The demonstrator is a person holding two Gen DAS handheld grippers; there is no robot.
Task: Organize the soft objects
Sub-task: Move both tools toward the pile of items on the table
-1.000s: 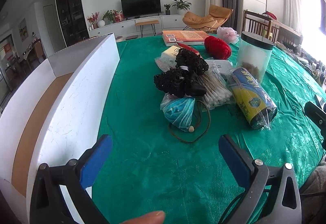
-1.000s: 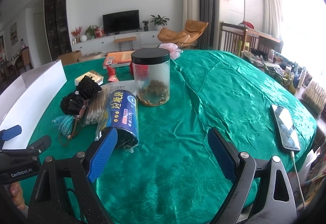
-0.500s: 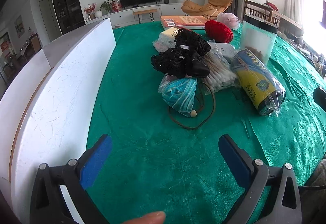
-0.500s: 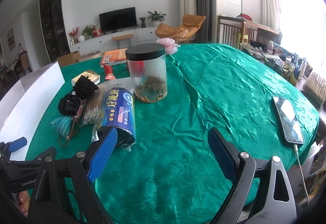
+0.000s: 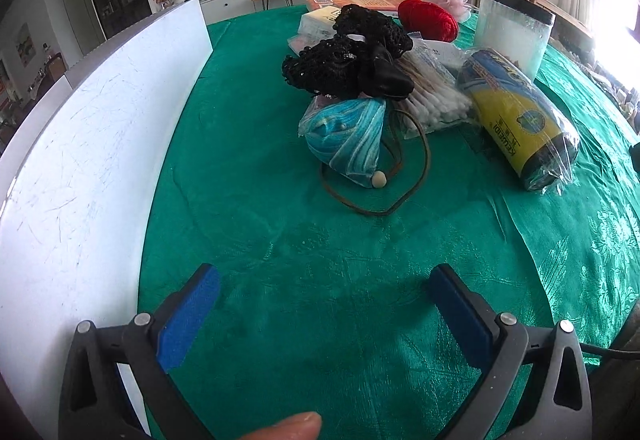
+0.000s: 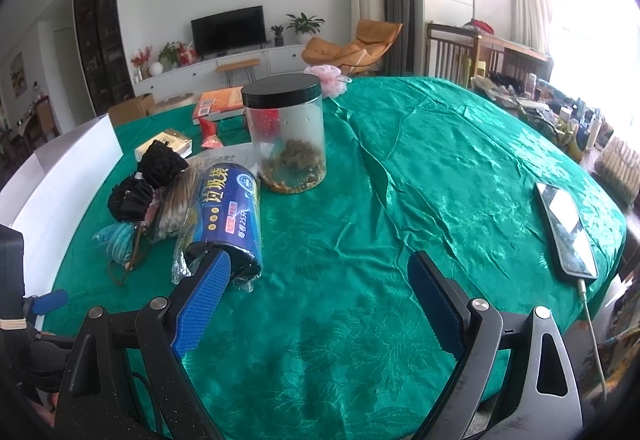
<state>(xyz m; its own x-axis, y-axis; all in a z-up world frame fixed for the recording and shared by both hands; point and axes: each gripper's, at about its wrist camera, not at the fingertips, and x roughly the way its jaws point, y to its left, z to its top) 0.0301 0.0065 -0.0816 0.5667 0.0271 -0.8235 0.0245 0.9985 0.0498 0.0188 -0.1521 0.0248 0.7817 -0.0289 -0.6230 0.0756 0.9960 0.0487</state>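
Both claws are spread wide with nothing between the blue pads. The left claw [image 5: 324, 286] hangs low over bare green cloth on the tabletop [image 5: 360, 280], with the white box wall [image 5: 100, 143] just off to its left side. The right claw [image 6: 320, 280] sits over the cloth too, and its left pad is right by the end of the blue-and-yellow bag roll [image 6: 228, 207].

The soft stuff is all piled up in the middle of the tabletop, ahead of the left claw: a teal yarn bundle in plastic [image 5: 348, 135] closest, with a brown cord [image 5: 404, 175] looped around it on the cloth. Behind it are two black crocheted lumps [image 5: 344, 59] touching each other, a pack of cotton swabs [image 5: 432, 99] beside them, and a red yarn ball [image 5: 428, 19] further back. A pink mesh puff [image 6: 326, 77] sits at the far edge.

Also there: a clear jar with a black lid [image 6: 286, 135] standing upright just behind the bag roll, and a phone [image 6: 566, 232] lying flat well off to the right, cable plugged in.
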